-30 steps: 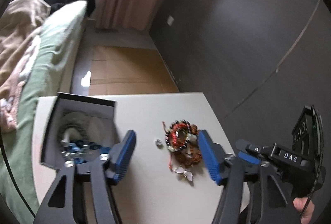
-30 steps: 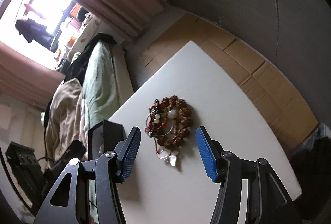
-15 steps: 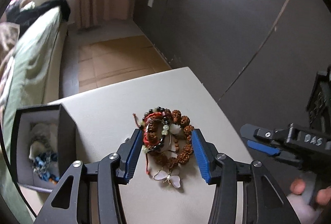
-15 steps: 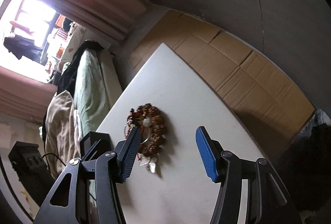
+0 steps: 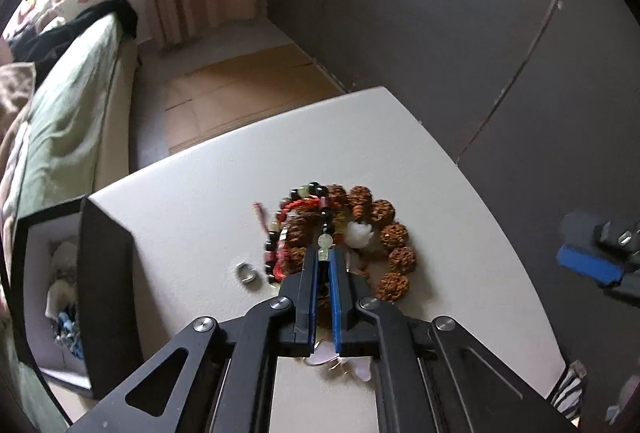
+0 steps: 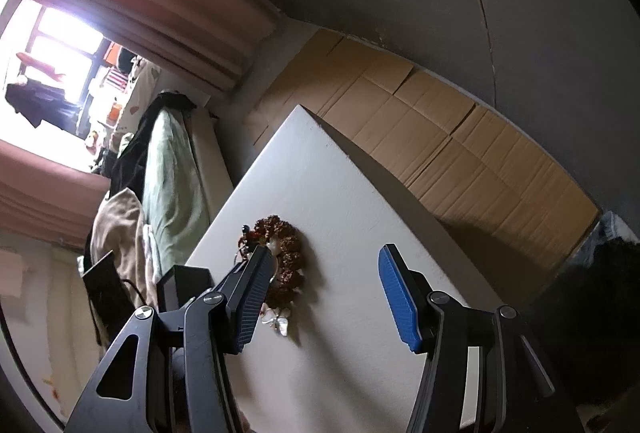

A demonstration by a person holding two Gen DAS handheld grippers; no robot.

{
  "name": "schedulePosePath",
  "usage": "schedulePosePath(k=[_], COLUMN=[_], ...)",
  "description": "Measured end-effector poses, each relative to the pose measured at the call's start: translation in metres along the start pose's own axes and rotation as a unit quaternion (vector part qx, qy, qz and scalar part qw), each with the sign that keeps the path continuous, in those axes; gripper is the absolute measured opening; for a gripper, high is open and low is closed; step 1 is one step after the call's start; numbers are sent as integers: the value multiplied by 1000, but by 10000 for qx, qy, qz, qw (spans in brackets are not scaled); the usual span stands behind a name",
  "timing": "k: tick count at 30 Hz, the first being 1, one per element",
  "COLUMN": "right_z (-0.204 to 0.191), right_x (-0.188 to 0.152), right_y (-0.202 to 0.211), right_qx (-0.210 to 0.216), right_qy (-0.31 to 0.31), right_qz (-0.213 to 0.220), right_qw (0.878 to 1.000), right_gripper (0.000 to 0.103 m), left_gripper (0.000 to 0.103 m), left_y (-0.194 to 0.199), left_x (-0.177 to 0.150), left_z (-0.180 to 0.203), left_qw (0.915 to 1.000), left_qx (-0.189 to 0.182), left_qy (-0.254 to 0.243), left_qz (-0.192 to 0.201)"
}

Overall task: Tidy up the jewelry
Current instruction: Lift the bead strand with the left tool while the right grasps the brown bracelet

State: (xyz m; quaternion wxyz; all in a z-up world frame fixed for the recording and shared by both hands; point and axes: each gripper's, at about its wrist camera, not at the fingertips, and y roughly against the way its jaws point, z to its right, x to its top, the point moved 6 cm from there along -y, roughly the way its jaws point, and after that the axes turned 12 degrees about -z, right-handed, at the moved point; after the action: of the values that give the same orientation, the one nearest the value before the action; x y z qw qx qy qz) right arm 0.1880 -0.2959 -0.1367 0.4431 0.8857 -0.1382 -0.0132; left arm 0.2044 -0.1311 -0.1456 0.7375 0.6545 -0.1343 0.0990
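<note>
Bedroom setting, dark wall, cardboard on floor, bed with green cover beyond the white table's (image 5: pixel 192 209) left edge. Jewelry pile (image 5: pixel 344 233) lies about mid-table, toward the right edge: a loop of rough brown seed beads, a strand of dark and pale beads, red cord, and a white flower-shaped bead, all overlapping. White butterfly-like pendant (image 6: pixel 277 320) sits on the near side of the pile. Small silver ring (image 5: pixel 248 273) lies apart, just left of the pile. Black jewelry box (image 5: pixel 106 273) stands open at the left edge, pale lining, some blue pieces inside.

Left gripper (image 5: pixel 323 263) is pressed nearly together over the pile, pads pinching the dark-and-pale bead strand; how firmly it is seated is hard to tell. Right gripper (image 6: pixel 320 297) is spread wide, holding nothing, off to the right of the pile and above the table.

Handling judgement: strands are light, limp, and will drape and swing when lifted. Beads are round and smooth, so they can roll out of a pinch. Tangling with the red cord or seed loop is likely, dragging neighbours along. Better to grip on the cord between beads, or across one bead squarely. Pendant looks fragile; avoid squeezing it.
</note>
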Motion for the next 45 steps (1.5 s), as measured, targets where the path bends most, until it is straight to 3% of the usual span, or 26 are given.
schedulePosePath(k=[7, 17, 22, 29, 36, 37, 38, 42, 45], right_z=[-9, -19, -28, -43, -63, -64, -66, -65, -58], right_x=[0, 0, 1, -1, -11, -12, -13, -15, -13], right_y=[-25, -55, -74, -92, -102, -103, -104, -100, -87], right_qx=[192, -167, -518, -1120, -2031, -2180, -2221, -1892, -1271], right_qy=[120, 282, 481, 855, 1506, 1589, 1670, 1513, 1225], right_qz=[-388, -599, -649, -526, -239, -194, -160, -270, -311], right_qw=[9990, 9977, 9954, 9886, 9672, 9627, 9605, 9698, 9838], right_gripper=[56, 56, 56, 45, 45, 40, 29, 27, 25], left_gripper=[5, 5, 5, 5, 5, 5, 5, 5, 5], left_y=[25, 49, 57, 79, 96, 99, 100, 110, 117], left_x=[-11, -24, -33, -35, -38, -40, -41, -45, -48], left_z=[-25, -51, -71, -89, -102, -105, -106, -115, -121], left_qw=[9987, 9922, 9880, 9835, 9792, 9783, 9779, 9759, 9738], left_qx=[-233, -849, -1026, -1143, -1217, -1236, -1237, -1232, -1253], left_qy=[418, 762, 1016, 1133, 1269, 1301, 1320, 1413, 1499], left_qz=[145, 497, 553, 825, 1009, 1032, 1047, 1114, 1164])
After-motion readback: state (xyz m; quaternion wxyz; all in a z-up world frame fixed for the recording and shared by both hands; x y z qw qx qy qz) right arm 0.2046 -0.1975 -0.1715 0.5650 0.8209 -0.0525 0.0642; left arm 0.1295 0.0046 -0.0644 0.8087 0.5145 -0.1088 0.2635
